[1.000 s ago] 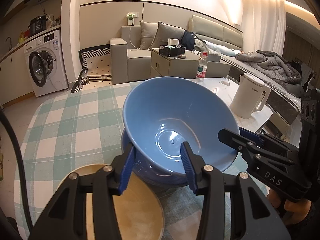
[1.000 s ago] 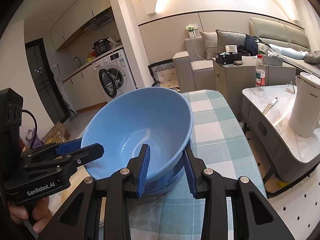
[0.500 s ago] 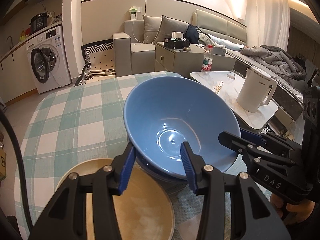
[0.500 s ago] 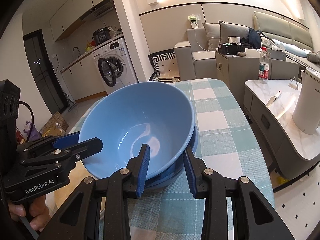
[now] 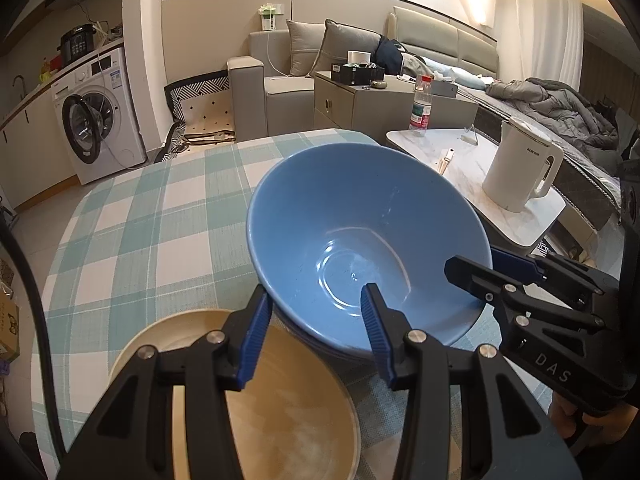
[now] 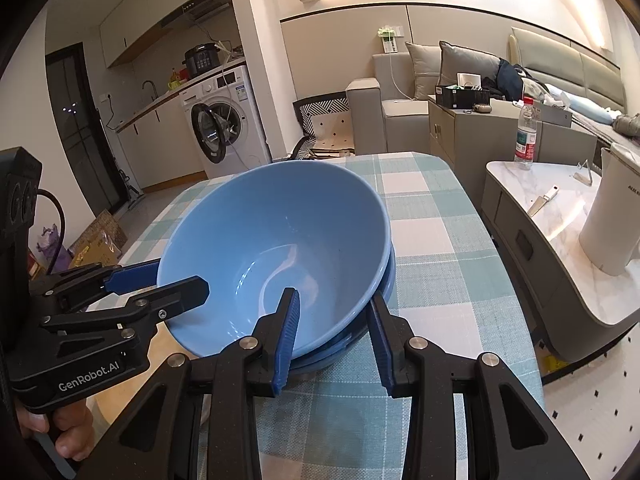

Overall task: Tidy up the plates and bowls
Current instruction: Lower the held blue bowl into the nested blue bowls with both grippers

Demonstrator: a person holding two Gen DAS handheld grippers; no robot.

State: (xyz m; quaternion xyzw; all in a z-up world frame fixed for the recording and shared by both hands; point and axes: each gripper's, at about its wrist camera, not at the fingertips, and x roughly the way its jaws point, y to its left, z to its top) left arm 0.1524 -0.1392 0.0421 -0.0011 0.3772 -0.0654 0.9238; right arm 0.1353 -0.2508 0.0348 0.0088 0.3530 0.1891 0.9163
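A blue bowl (image 5: 360, 240) sits tilted inside a second blue bowl (image 6: 386, 280) on the checked tablecloth (image 5: 132, 232), its lower edge nested in the one beneath. The left gripper (image 5: 312, 332) clamps the near rim of the top bowl, one pad inside and one outside. The right gripper (image 6: 334, 332) grips the rim on the opposite side in the same way, one finger inside, the other against the outer wall where the two bowls meet. Just beside the bowls, under the left gripper, lies a tan plate (image 5: 288, 412). A white kettle (image 5: 520, 168) stands on the marble side table (image 5: 460, 168), well apart
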